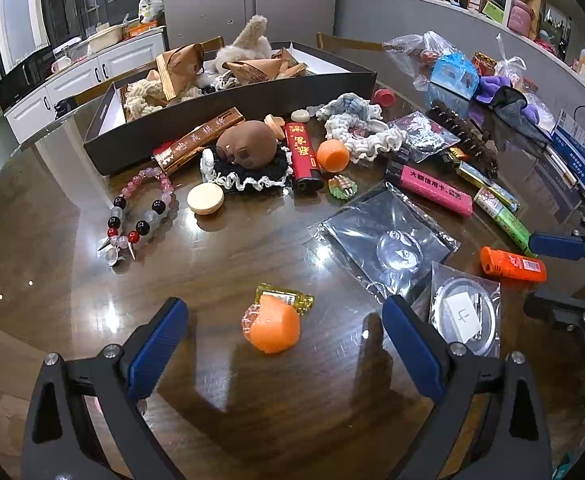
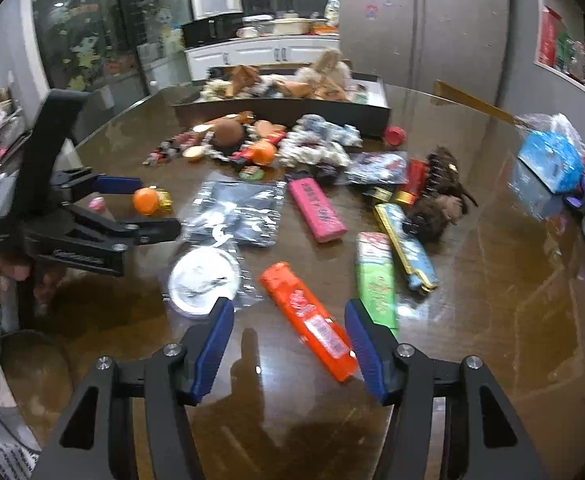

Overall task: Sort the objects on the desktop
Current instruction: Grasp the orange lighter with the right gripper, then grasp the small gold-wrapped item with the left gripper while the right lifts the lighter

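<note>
Right hand-held gripper (image 2: pixel 288 340) released, jaws apart, straddling the near end of the orange lighter (image 2: pixel 308 320). Lighter lies flat on the desk (image 2: pixel 492 320), long axis diagonal, near end toward lower right, far end pointing up-left. Left hand-held gripper (image 1: pixel 284 340) released, jaws wide around an orange ball (image 1: pixel 274 328). Farther back, pink lighter (image 2: pixel 318 210), then dark box (image 2: pixel 332 114).

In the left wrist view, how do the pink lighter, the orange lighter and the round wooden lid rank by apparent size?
1. pink lighter, clearly longest.
2. orange lighter.
3. round wooden lid, smallest.
The orange lighter lies nearer the camera and at the distorted edge, so its true size is unsure.
</note>
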